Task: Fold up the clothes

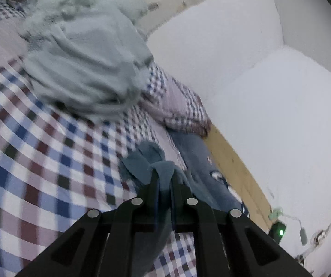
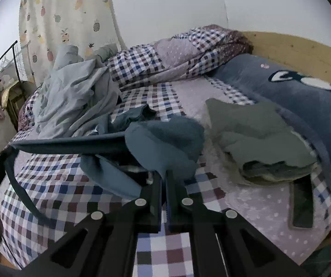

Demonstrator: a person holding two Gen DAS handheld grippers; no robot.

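Blue garment (image 2: 163, 145): held up just above checked bed sheet (image 2: 57, 184), near edge of bed, stretched between both tongs. Left tongs (image 1: 164, 180): jaws narrow, clamped on bunched blue cloth (image 1: 147, 164). Right tongs (image 2: 163, 177): jaws nearly together, gripping edge of same garment; taut hem running left across right-wrist view. Folded grey-green garment (image 2: 257, 136): lying right of blue one, on sheet, touching dark blue pillow (image 2: 292, 85) at far right. Pale grey clothes pile (image 2: 73, 99): crumpled, far left on bed; same pile (image 1: 84, 64) blurred in left-wrist view. Checked quilt (image 2: 177, 53): bunched at far side, against wooden headboard (image 2: 304, 50). Pineapple-print curtain (image 2: 66, 18): behind bed, far left.
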